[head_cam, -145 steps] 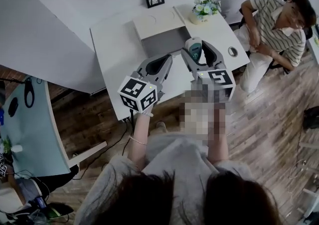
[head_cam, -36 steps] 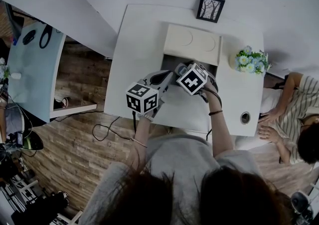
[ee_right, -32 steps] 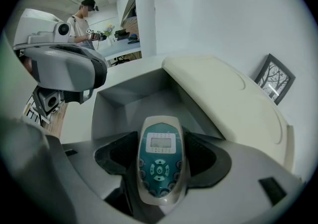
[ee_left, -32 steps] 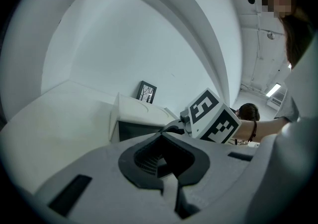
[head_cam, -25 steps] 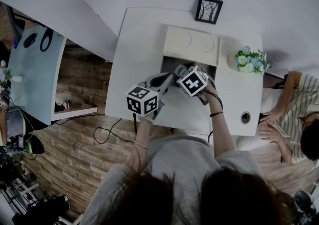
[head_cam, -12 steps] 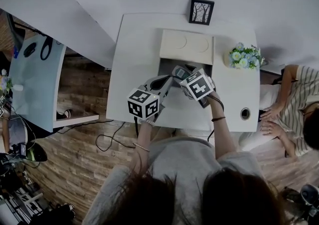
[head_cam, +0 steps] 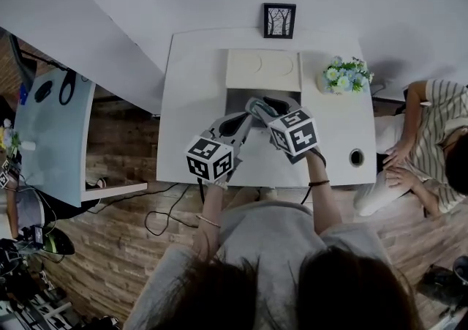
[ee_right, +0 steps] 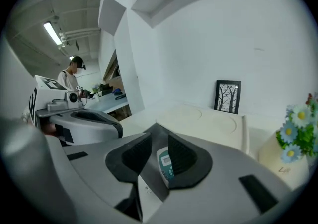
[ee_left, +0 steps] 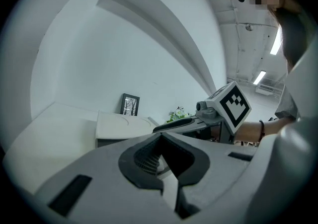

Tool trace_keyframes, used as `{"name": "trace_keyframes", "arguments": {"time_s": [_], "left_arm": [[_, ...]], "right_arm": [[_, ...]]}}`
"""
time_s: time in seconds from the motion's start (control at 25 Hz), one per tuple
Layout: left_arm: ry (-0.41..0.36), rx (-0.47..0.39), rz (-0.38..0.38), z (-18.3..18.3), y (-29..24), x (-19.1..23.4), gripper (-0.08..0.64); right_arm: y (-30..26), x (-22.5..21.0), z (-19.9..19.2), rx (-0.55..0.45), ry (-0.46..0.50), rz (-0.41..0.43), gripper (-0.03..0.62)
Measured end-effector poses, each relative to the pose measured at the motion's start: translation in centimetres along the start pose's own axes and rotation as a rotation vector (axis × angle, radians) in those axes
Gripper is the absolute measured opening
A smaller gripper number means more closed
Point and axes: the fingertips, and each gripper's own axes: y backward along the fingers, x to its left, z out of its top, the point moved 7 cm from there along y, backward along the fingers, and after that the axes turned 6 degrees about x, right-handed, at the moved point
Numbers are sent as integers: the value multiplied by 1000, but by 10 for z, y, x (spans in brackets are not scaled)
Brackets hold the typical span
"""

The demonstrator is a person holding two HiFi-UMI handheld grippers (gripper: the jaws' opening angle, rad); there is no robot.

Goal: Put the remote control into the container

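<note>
The container [head_cam: 241, 96] stands on the white table [head_cam: 191, 102], its beige lid [head_cam: 262, 70] folded back. In the right gripper view the teal remote control [ee_right: 165, 164] shows through the gap between my jaws. It lies beyond them in the container's grey inside, and the pads do not press on it. My right gripper [head_cam: 265, 104] [ee_right: 156, 131] hovers over the container's front; its jaws have just been closing, with nothing between them. My left gripper [head_cam: 245, 118] [ee_left: 160, 135] is beside it on the left, tips together and empty.
A framed picture [head_cam: 279, 20] leans on the wall behind the container. A pot of flowers [head_cam: 344, 75] stands to its right, and there is a cable hole [head_cam: 356, 156] near the table's right front corner. A person [head_cam: 428, 138] sits beyond the table's right edge. A pale desk [head_cam: 51, 138] is at the left.
My right gripper has lifted up and back out of the container, and its jaws have narrowed. The left gripper has risen a little beside it.
</note>
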Motion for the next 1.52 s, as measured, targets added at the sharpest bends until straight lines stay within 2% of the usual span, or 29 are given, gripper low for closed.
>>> {"name": "trace_keyframes", "arguments": {"time_s": [0.12,0.32,0.6,0.88,1.2,1.52], "left_arm": [[-24,-17,-5,6,3,-7,3],[-56,-39,-10,14,6,-19,3],[-101,-82,-8,24,11,-41,3],[-158,-157,-15,37,21,-68,3],[-219,-219,-13,45,39,-88,3],[-229,-209,-29,36,39,-95,3]], "right_arm": [[14,3,3,-56,-12,-16,60],[35,10,7,-128,-19,-33,18],[71,18,14,-285,-27,-28,3],[104,31,19,-398,22,-35,0],[125,46,16,-461,50,-28,-2],[133,49,9,-476,87,-56,-2]]}}
